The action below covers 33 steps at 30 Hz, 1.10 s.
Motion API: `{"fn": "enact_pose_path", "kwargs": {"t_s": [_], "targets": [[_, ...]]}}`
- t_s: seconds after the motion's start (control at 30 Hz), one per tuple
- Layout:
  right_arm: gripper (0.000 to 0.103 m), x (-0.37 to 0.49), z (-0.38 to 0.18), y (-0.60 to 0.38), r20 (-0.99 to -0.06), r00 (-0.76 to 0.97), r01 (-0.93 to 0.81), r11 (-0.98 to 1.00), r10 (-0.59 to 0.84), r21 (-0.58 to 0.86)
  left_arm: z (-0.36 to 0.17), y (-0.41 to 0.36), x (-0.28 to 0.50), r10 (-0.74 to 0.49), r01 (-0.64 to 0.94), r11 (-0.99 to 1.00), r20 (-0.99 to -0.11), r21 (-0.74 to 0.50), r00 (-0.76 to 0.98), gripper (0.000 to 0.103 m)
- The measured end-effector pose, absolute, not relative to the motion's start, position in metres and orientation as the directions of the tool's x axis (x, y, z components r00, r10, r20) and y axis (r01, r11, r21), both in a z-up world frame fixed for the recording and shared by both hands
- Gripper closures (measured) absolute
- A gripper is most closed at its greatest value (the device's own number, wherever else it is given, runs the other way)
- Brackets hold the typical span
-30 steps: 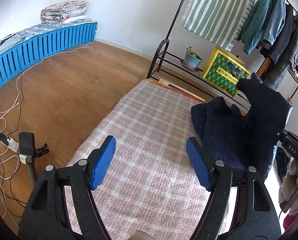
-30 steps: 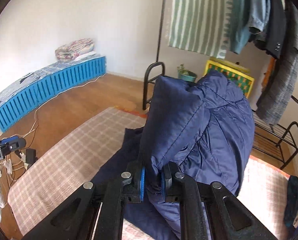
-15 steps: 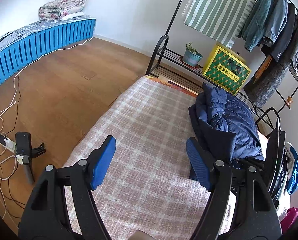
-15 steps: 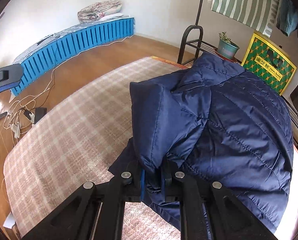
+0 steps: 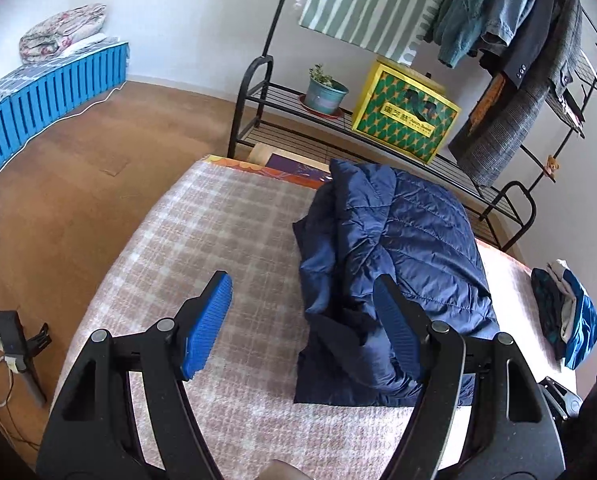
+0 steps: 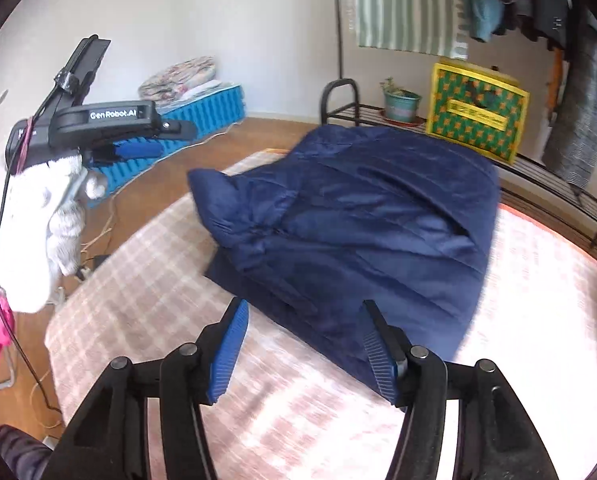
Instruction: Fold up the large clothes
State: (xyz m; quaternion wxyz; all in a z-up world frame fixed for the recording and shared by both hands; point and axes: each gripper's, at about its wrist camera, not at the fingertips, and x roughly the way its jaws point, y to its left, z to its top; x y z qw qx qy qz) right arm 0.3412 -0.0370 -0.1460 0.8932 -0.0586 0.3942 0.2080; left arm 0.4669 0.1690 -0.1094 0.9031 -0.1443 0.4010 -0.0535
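jacket [image 5: 402, 264]: navy quilted, lying in a folded heap on the plaid cover [image 5: 202, 232] of the bed; in the left view at about 2 o'clock of the cover; its near hem runs behind the left gripper's right finger, so that edge is partly hidden
left gripper [image 5: 302, 316]: jaws wide apart, nothing between the pads; the left pad hangs over bare cover, the right pad stands in front of the jacket's near corner; contact there cannot be told
right gripper [image 6: 302, 352]: jaws have just been opening; now apart, with the jacket's near hem at 12 o'clock of the gap and no cloth pinched; the right pad overlaps the hem in the picture, touching or not is unclear; this view is motion-blurred
gloved hand [image 6: 46, 220]: at 9 o'clock of the right view, holding the left gripper's body; sleeve cut off by the frame edge
rack [image 5: 530, 208]: black, behind the bed at 12 to 2 o'clock; hung coats cut off at the top edge
pile [image 5: 566, 316]: small heap of cloth at 3 o'clock, kinds unclear
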Motion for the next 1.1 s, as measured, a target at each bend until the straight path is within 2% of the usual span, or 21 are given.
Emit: {"fn": "enact_pose_path", "kwargs": {"t_s": [0.13, 0.23, 0.37, 0.4, 0.43, 0.53, 0.6, 0.67, 0.77, 0.83, 0.93, 1.0, 1.03, 1.1], "targets": [[0.035, 0.336, -0.161, -0.08, -0.761, 0.606, -0.328, 0.944, 0.232, 0.026, -0.12, 0.144, 0.486, -0.254, 0.028, 0.951, -0.729, -0.307, 0.636, 0.027], [0.035, 0.341, -0.169, -0.083, -0.773, 0.601, -0.335, 0.942, 0.203, -0.013, -0.138, 0.132, 0.499, -0.258, 0.036, 0.955, -0.76, -0.295, 0.597, 0.027], [0.037, 0.351, -0.18, -0.066, -0.783, 0.591, -0.379, 0.923, 0.193, -0.059, -0.189, 0.13, 0.511, -0.215, -0.003, 0.968, -0.842, -0.249, 0.495, 0.027], [0.044, 0.353, -0.185, -0.061, -0.786, 0.588, -0.389, 0.919, 0.19, -0.069, -0.205, 0.132, 0.512, -0.218, -0.015, 0.968, -0.861, -0.252, 0.459, 0.027], [0.07, 0.355, -0.189, -0.058, -0.787, 0.597, -0.382, 0.918, 0.158, -0.106, -0.216, 0.135, 0.509, -0.224, -0.029, 0.964, -0.867, -0.264, 0.446, 0.027], [0.085, 0.353, -0.19, -0.059, -0.786, 0.595, -0.384, 0.918, 0.164, -0.099, -0.224, 0.144, 0.503, -0.233, -0.057, 0.956, -0.862, -0.288, 0.45, 0.026], [0.095, 0.345, -0.187, -0.063, -0.778, 0.602, -0.374, 0.924, 0.178, -0.078, -0.221, 0.142, 0.502, -0.214, -0.05, 0.963, -0.866, -0.264, 0.452, 0.026], [0.103, 0.33, -0.185, -0.06, -0.771, 0.616, -0.388, 0.915, 0.164, -0.115, -0.215, 0.138, 0.5, -0.178, -0.03, 0.976, -0.874, -0.214, 0.451, 0.026], [0.103, 0.321, -0.186, -0.066, -0.764, 0.626, -0.387, 0.913, 0.157, -0.131, -0.196, 0.135, 0.495, -0.146, -0.01, 0.985, -0.865, -0.172, 0.481, 0.026], [0.103, 0.321, -0.181, -0.078, -0.763, 0.609, -0.389, 0.92, 0.217, -0.049, -0.177, 0.133, 0.487, -0.148, -0.007, 0.984, -0.843, -0.178, 0.518, 0.026], [0.103, 0.321, -0.173, -0.097, -0.748, 0.563, -0.416, 0.903, 0.351, 0.111, -0.151, 0.117, 0.468, -0.216, 0.051, 0.973, -0.81, -0.225, 0.545, 0.026], [0.082, 0.323, -0.168, -0.116, -0.726, 0.575, -0.384, 0.908, 0.378, 0.168, -0.138, 0.095, 0.455, -0.237, 0.118, 0.971, -0.795, -0.206, 0.559, 0.026], [0.064, 0.328, -0.167, -0.129, -0.712, 0.579, -0.363, 0.907, 0.398, 0.211, -0.132, 0.083, 0.451, -0.242, 0.15, 0.97, -0.789, -0.191, 0.565, 0.026], [0.063, 0.341, -0.166, -0.155, -0.689, 0.59, -0.301, 0.907, 0.42, 0.295, -0.122, 0.055, 0.442, -0.282, 0.226, 0.957, -0.778, -0.183, 0.561, 0.026]]}}
